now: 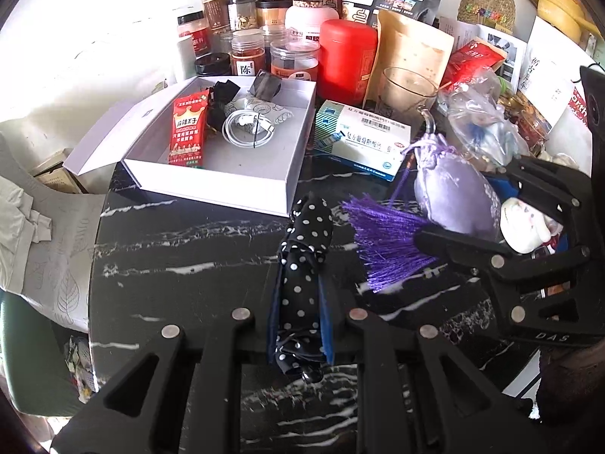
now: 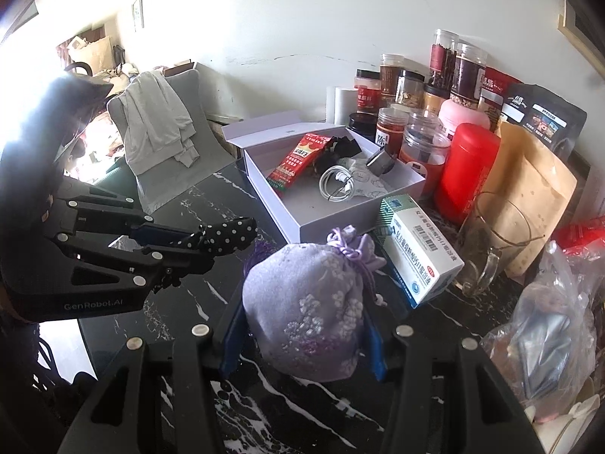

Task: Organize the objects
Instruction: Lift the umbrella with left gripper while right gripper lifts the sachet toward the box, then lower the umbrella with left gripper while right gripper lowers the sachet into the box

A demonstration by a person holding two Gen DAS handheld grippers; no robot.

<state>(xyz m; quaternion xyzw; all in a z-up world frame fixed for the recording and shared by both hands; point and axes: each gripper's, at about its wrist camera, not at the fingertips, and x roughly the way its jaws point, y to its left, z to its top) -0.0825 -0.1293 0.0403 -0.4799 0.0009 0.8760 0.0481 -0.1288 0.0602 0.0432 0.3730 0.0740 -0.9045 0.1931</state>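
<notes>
My left gripper (image 1: pixel 300 302) is shut on a black polka-dot cloth (image 1: pixel 306 257) and holds it over the black marble table (image 1: pixel 170 249); it also shows in the right wrist view (image 2: pixel 223 236). My right gripper (image 2: pixel 302 325) is shut on a purple embroidered sachet (image 2: pixel 310 302) with a purple tassel (image 1: pixel 382 242); the sachet also shows in the left wrist view (image 1: pixel 453 193). An open white box (image 1: pixel 242 185) ahead holds a red snack packet (image 1: pixel 188 128), a coiled white cable (image 1: pixel 245 128) and dark items.
A blue-and-white medicine box (image 1: pixel 363 136) lies right of the white box. Behind stand several jars (image 1: pixel 249 56), a red canister (image 1: pixel 346 60), a glass mug (image 1: pixel 408 87) and paper bags (image 1: pixel 412 49). Plastic bags (image 2: pixel 548 333) crowd the right. A chair with clothes (image 2: pixel 159 128) stands left.
</notes>
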